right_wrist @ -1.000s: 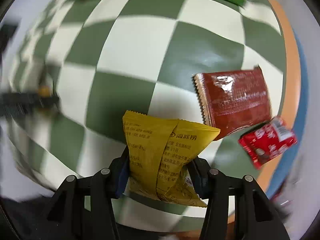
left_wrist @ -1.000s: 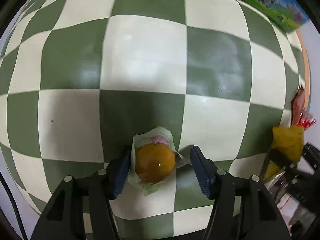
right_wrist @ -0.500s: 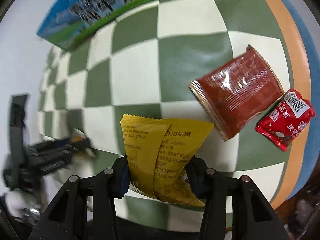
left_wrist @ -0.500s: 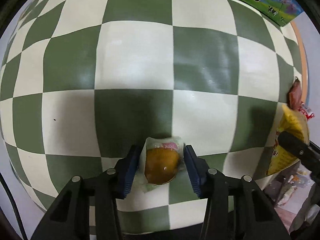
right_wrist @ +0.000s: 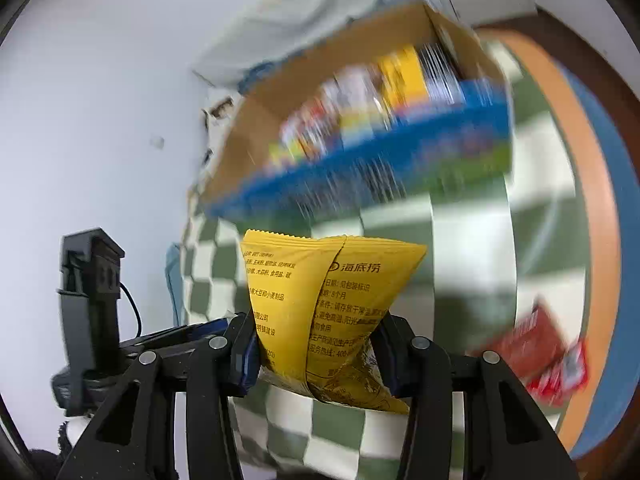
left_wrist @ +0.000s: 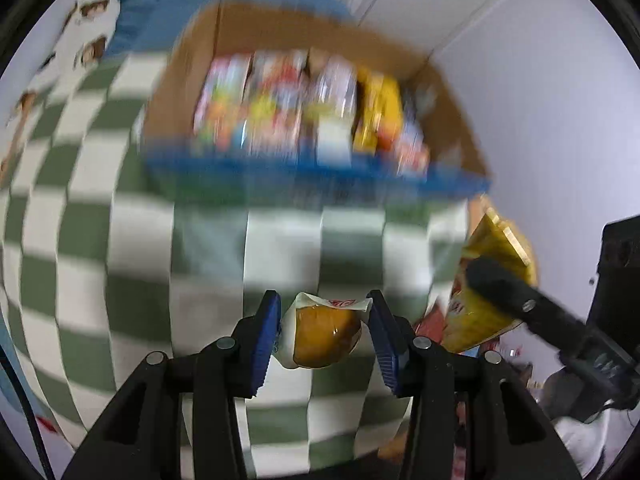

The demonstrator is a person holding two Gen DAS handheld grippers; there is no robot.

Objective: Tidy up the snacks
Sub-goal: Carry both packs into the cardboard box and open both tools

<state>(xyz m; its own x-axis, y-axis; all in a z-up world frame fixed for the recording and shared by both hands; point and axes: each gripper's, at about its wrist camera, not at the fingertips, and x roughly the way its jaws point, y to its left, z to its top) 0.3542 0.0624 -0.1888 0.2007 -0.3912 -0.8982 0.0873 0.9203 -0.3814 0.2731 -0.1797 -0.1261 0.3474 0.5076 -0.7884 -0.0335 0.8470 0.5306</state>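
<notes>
Left gripper (left_wrist: 324,322) pinches the clear-wrapped orange bun (left_wrist: 325,338) between its pads — right gripper (right_wrist: 316,346) clamps the crinkled yellow foil packet (right_wrist: 320,300).

Two grippers: left gripper (left_wrist: 323,331), right gripper (right_wrist: 316,354); one wrapped pastry (left_wrist: 325,336); one yellow packet (right_wrist: 326,300); two red packets (right_wrist: 538,344); one cardboard box (left_wrist: 280,24).

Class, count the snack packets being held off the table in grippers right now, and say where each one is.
2. The clear-wrapped orange snack sits between the left gripper fingers; the yellow packet is pinched in the right gripper. Others lie on the table or in the box.
</notes>
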